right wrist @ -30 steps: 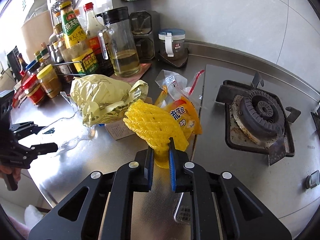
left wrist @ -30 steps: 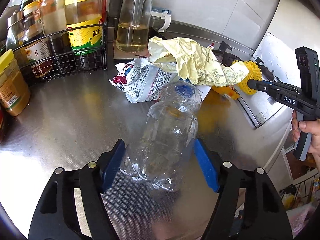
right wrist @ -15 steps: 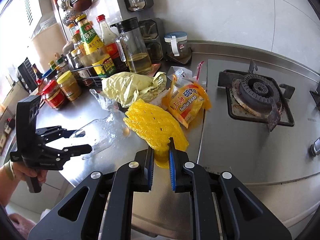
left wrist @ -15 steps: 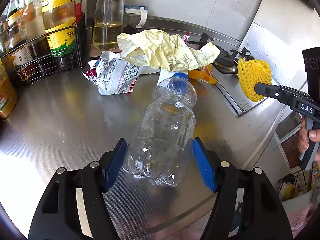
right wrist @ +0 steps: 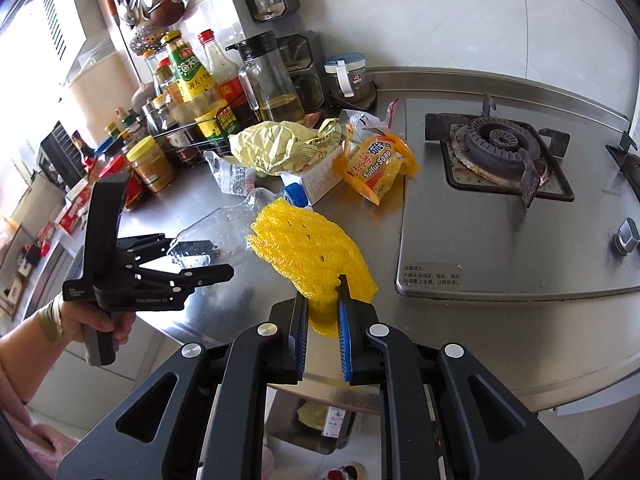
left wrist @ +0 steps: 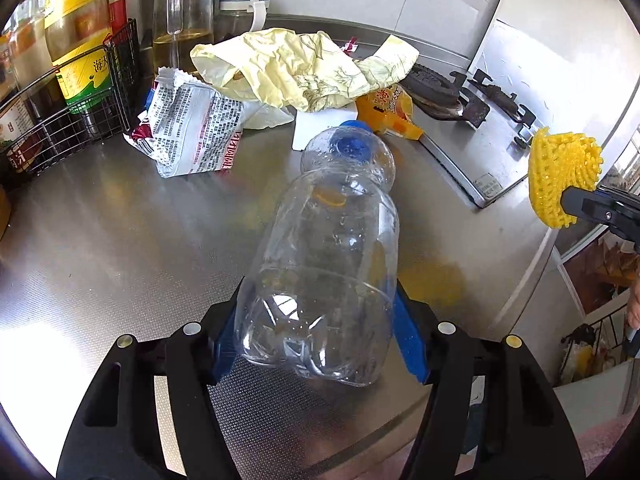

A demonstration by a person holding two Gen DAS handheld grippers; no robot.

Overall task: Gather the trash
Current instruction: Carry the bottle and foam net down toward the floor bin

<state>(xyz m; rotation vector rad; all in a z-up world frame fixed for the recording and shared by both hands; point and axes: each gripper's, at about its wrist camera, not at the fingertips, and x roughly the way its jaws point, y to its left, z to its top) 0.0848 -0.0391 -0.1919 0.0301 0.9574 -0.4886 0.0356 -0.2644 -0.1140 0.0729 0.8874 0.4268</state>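
A clear plastic bottle (left wrist: 328,256) with a blue cap lies on the steel counter (left wrist: 120,248), its base between the fingers of my left gripper (left wrist: 318,296). The jaws are closing, and both blue pads touch the bottle's sides. In the right wrist view the bottle (right wrist: 224,228) shows inside the left gripper (right wrist: 208,258). My right gripper (right wrist: 323,304) is shut on a yellow foam net (right wrist: 308,252), held in the air over the counter's front edge. The net (left wrist: 560,176) also appears at the right of the left wrist view.
A crumpled yellow bag (right wrist: 280,148), a printed snack wrapper (left wrist: 192,136), a white carton (right wrist: 316,180) and an orange soap pack (right wrist: 376,168) lie behind the bottle. A wire rack of sauce bottles (left wrist: 80,92) stands at left. The gas hob (right wrist: 500,148) is at right.
The left gripper has slid forward around the bottle and its pads have closed in to the bottle's sides. The right gripper has carried the yellow net back from the pile toward the counter's front edge.
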